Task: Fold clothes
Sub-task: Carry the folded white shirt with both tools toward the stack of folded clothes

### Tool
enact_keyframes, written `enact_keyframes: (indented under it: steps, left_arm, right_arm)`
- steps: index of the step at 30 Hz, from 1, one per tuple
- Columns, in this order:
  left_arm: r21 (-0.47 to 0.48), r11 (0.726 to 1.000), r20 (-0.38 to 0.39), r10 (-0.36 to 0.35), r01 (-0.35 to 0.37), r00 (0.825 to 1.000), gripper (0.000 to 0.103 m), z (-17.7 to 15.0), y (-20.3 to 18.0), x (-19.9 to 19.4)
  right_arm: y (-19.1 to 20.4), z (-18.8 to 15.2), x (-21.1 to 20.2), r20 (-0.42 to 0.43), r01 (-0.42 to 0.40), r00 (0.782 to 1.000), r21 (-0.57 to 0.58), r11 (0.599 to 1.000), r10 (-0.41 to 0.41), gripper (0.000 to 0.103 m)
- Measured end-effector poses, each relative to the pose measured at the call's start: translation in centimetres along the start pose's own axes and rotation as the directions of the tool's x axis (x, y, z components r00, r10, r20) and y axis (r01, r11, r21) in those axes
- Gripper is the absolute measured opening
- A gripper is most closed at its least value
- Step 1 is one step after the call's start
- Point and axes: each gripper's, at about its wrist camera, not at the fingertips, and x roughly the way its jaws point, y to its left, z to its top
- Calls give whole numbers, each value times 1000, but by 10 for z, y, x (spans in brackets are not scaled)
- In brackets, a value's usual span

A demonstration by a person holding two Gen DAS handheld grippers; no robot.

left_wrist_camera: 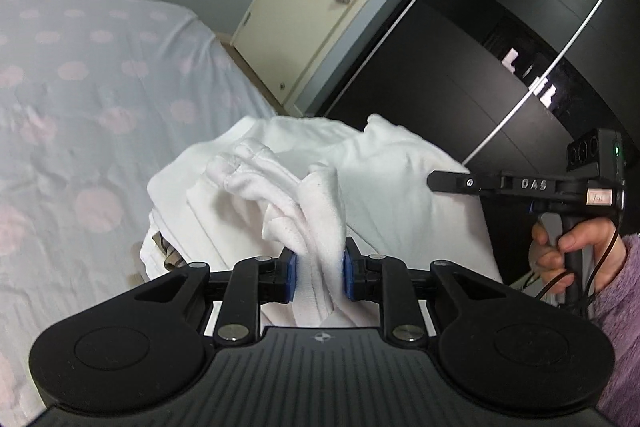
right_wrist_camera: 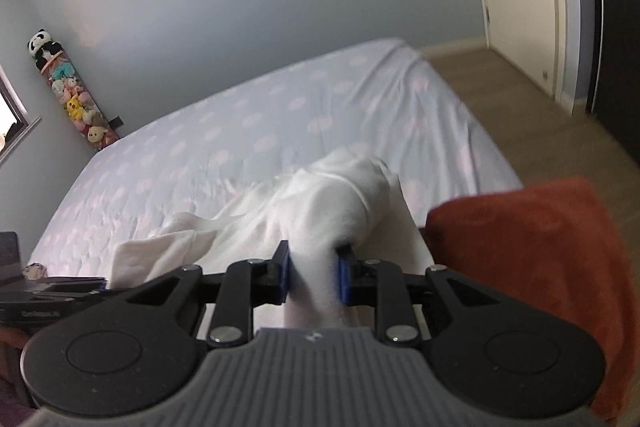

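Both tools are clamped on the same white garment (left_wrist_camera: pixel 280 163). The left tool (left_wrist_camera: pixel 319 267) has a bunched fold of the cloth pinched between its blue pads (left_wrist_camera: pixel 293 273), and the fabric runs on past them toward the camera. The right tool (right_wrist_camera: pixel 313 273) grips another thick gather in the same way, the cloth pressed by a pad on each side.

The garment is not yet folded. In the left wrist view it is a rumpled heap, with a ribbed hem or cuff showing at the top and loose layers spilling out on both sides. In the right wrist view it trails from the tool down onto the bed (right_wrist_camera: pixel 240 115), lying near the bed's near edge, closer to the right-hand corner than to the far side. Part of it seems to hang from the tools and part to rest on the sheet; I cannot tell exactly how much is lifted.

The person's right hand (left_wrist_camera: pixel 576 255) shows at the edge of the left view, around its handle.

A rust-red cloth (right_wrist_camera: pixel 540 247) lies just beside the garment at the bed's near right edge; whether it is folded I cannot tell.

My judgement: the task is at an early stage. The garment is held but still has to be spread flat, then folded.
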Motion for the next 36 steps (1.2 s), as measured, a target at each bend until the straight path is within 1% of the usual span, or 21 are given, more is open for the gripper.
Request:
enact_keyframes:
  steps: [1,3,5,7,10,12,13,15,16,17,18,19,21,23,25,27,29,31,32,36]
  left_arm:
    - [0,1000,-11,-2,2,1000,22,1,3,1]
    - [-19,1000,-28,-22,22,999,24,0,7,1]
    - [-43,998,-43,-48,46,998,30,-2,11,0]
    - [-97,992,-50,-80,75,996,39,-1,18,-1]
    - [-182,976,-43,-126,116,991,41,2,33,1]
    - [-236,962,-38,-150,137,988,41,3,40,4]
    - [-245,960,-35,-151,138,988,41,4,42,5]
    - [-238,963,-27,-139,129,990,41,7,44,7]
    - [-235,964,-23,-133,124,991,41,8,45,8]
    - [-221,967,-20,-130,123,991,38,10,44,8]
    - [-191,974,-14,-126,121,992,26,11,40,6]
    - [-155,981,-6,-120,118,993,20,12,36,4]
    - [-90,989,16,-114,115,993,16,13,26,-3]
    - [-44,992,50,-119,121,992,16,14,17,-12]
    - [2,992,84,-125,126,989,15,14,7,-21]
    - [45,990,120,-139,135,983,15,15,-2,-30]
    - [74,987,152,-151,141,977,15,16,-9,-38]
    - [89,988,170,-139,125,976,15,19,-13,-41]
    - [88,990,169,-125,111,978,15,20,-12,-39]
    - [60,997,123,-57,50,991,15,22,1,-23]
  right_arm:
    - [3,1,1,-12,-7,1000,19,1000,7,35]
    - [5,5,6,-30,-27,999,62,998,29,40]
    - [-4,13,15,-31,-48,998,115,992,52,55]
    - [-15,19,23,-16,-72,997,180,981,76,62]
    - [-32,25,33,6,-116,993,281,953,119,68]
    - [-37,28,43,15,-117,993,318,941,118,68]
    - [-38,29,47,20,-121,992,328,937,121,67]
    - [-41,30,55,30,-129,992,345,930,126,55]
    - [-39,30,56,32,-123,992,337,933,119,44]
    - [-38,30,57,33,-116,993,327,938,111,41]
    - [-36,30,58,34,-109,994,317,942,103,38]
    - [-33,31,57,39,-104,995,296,950,97,33]
    - [-25,31,51,60,-98,994,246,964,86,29]
    - [-13,33,43,99,-107,991,159,981,92,26]
    - [2,38,29,138,-88,987,56,995,79,25]
    - [18,43,15,179,-62,981,-47,997,70,24]
    - [33,49,1,223,-6,974,-137,990,37,23]
    - [46,54,-3,249,55,968,-212,976,-1,23]
    - [52,55,-1,257,92,966,-249,964,-26,23]
    - [62,55,33,237,163,967,-283,945,-96,23]
